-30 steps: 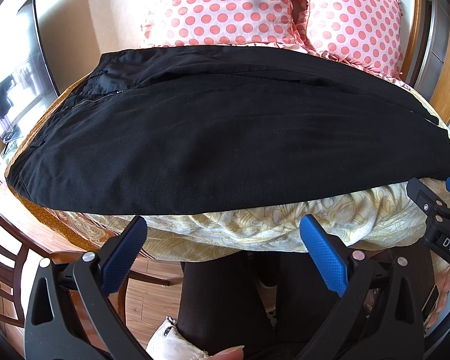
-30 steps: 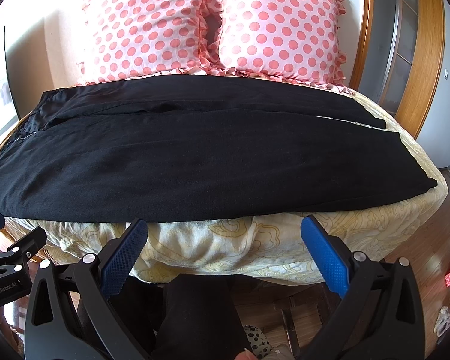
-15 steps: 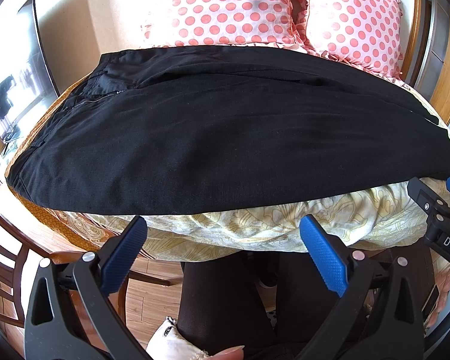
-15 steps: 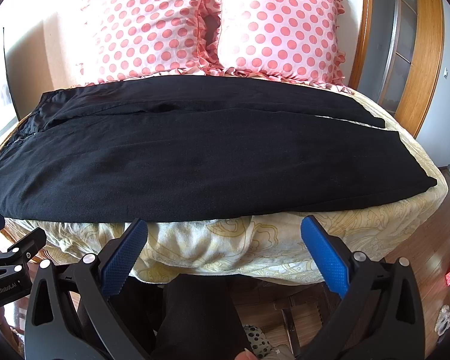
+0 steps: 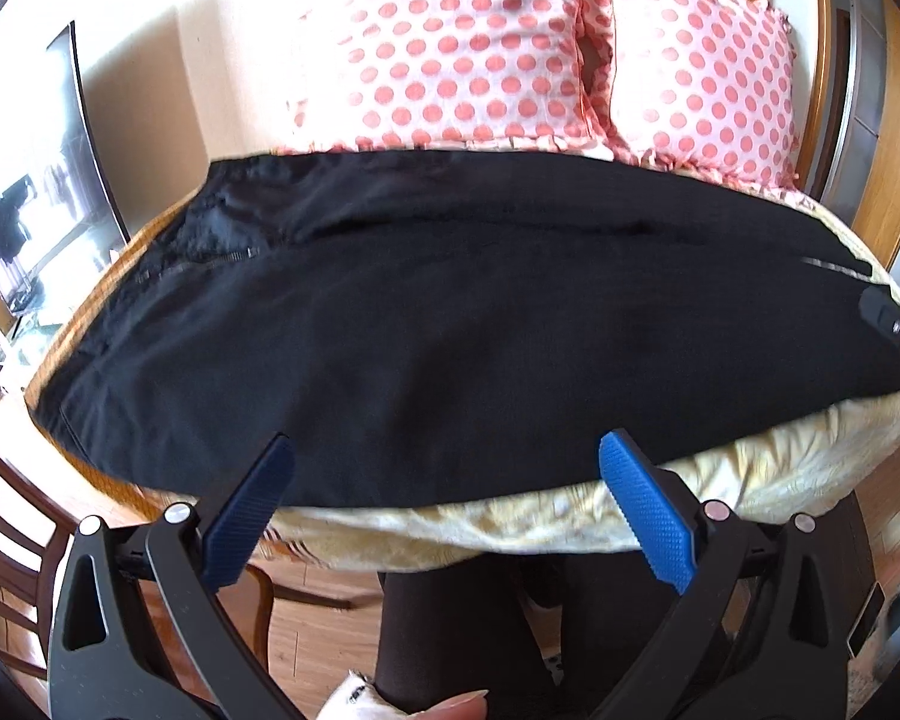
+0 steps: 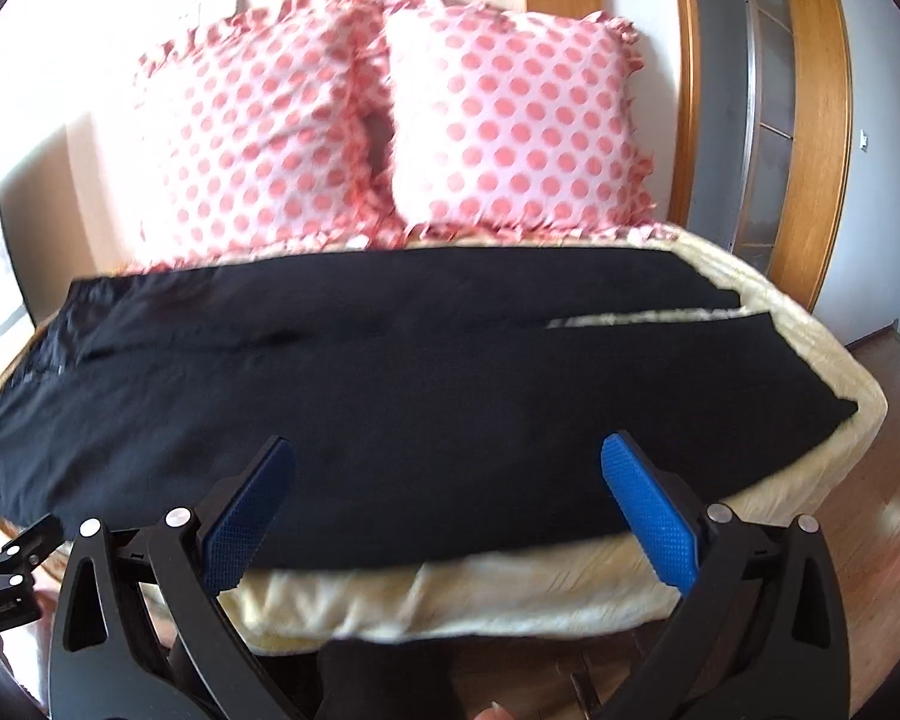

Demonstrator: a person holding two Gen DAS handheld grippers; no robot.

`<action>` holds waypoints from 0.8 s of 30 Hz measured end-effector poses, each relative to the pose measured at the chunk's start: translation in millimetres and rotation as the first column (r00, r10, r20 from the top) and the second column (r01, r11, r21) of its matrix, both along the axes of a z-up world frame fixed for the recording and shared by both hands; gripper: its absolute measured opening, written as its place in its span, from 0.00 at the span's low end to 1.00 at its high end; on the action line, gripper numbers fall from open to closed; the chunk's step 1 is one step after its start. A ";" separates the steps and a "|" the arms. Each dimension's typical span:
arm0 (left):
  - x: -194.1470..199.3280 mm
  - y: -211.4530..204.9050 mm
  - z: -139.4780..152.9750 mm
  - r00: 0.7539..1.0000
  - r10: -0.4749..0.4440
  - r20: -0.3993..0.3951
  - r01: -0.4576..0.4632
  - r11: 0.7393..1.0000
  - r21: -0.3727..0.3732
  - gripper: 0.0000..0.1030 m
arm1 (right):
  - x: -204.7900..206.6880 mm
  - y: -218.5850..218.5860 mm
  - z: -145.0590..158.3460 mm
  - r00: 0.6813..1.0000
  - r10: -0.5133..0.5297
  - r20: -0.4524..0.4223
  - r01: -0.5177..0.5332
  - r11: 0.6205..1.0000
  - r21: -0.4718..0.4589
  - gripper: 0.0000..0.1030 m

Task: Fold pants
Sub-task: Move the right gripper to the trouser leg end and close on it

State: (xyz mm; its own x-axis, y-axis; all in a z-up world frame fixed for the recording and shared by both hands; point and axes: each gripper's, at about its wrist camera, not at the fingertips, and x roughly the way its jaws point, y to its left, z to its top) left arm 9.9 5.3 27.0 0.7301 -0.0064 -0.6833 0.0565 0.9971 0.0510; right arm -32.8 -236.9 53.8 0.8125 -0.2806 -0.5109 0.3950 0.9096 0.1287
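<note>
Spanning the yellow quilted bed (image 5: 750,480) crosswise, the black pants (image 5: 450,330) lie flat, legs side by side, waist at left, cuffs at right, below two polka-dot pillows (image 6: 510,120). Fabric looks soft, limp, light; likely drapes and slides when lifted. Best holds: near waistband corner and near cuff (image 6: 834,414). Left gripper (image 5: 444,474) spread wide, empty; right gripper (image 6: 450,474) likewise.

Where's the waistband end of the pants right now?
In both views the waistband lies at the left end of the bed, before the polka-dot pillows.
</note>
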 end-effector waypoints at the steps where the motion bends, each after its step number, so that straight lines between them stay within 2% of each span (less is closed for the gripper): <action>1: 4.7 2.3 5.5 1.000 -0.001 0.014 0.001 1.000 -0.005 0.98 | 8.0 -12.1 4.3 1.000 -0.011 -0.005 0.011 1.000 0.029 0.99; 3: 19.6 9.1 16.8 1.000 -0.005 0.027 0.006 0.999 -0.039 0.98 | 27.2 -51.3 16.1 0.998 -0.050 -0.033 0.053 0.992 0.111 0.99; 5: 35.4 18.5 26.4 0.999 0.000 0.040 0.004 0.995 -0.098 0.98 | 45.4 -83.5 23.9 0.994 -0.089 -0.062 0.097 0.984 0.149 0.99; 8: 61.0 33.7 41.6 0.993 0.038 0.110 -0.017 0.982 -0.186 0.98 | 91.5 -146.9 34.8 0.973 -0.195 -0.126 0.213 0.967 0.142 0.99; 10: 77.0 38.7 49.5 0.987 0.062 0.147 -0.030 0.977 -0.211 0.98 | 118.5 -179.0 34.4 0.953 -0.252 -0.170 0.277 0.951 0.140 0.99; 13: 102.6 41.5 58.1 0.978 0.110 0.177 -0.078 0.980 -0.181 0.98 | 167.7 -235.4 24.9 0.900 -0.340 -0.274 0.390 0.908 0.154 0.99; 15: 119.2 42.5 58.7 0.977 0.128 0.170 -0.099 0.981 -0.169 0.98 | 201.6 -264.6 15.1 0.857 -0.393 -0.333 0.456 0.879 0.137 0.93; 16: 126.4 43.4 57.2 0.978 0.133 0.161 -0.104 0.979 -0.178 0.98 | 216.6 -276.6 10.2 0.832 -0.423 -0.359 0.491 0.863 0.119 0.88; 18: 136.9 47.4 52.2 0.978 0.139 0.154 -0.104 0.970 -0.219 0.98 | 238.1 -298.1 -1.5 0.795 -0.456 -0.400 0.544 0.828 0.137 0.84; 20: 140.9 53.1 46.7 0.975 0.141 0.173 -0.090 0.957 -0.277 0.98 | 258.6 -316.8 -16.8 0.758 -0.469 -0.454 0.592 0.787 0.175 0.71; 22: 146.1 58.4 42.4 0.973 0.159 0.169 -0.103 0.949 -0.300 0.98 | 276.6 -328.5 -29.1 0.726 -0.489 -0.483 0.628 0.757 0.178 0.69; 24: 154.2 57.2 37.7 0.976 0.155 0.156 -0.111 0.959 -0.260 0.98 | 290.6 -332.8 -37.6 0.698 -0.515 -0.497 0.656 0.738 0.157 0.69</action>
State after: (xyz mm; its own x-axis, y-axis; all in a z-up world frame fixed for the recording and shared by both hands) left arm 164.1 62.5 64.7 0.8425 -0.0545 -0.5359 -0.0651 0.9773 -0.2018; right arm 257.8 -569.7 16.3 0.2368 -0.4028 -0.8841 0.9096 0.4116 0.0561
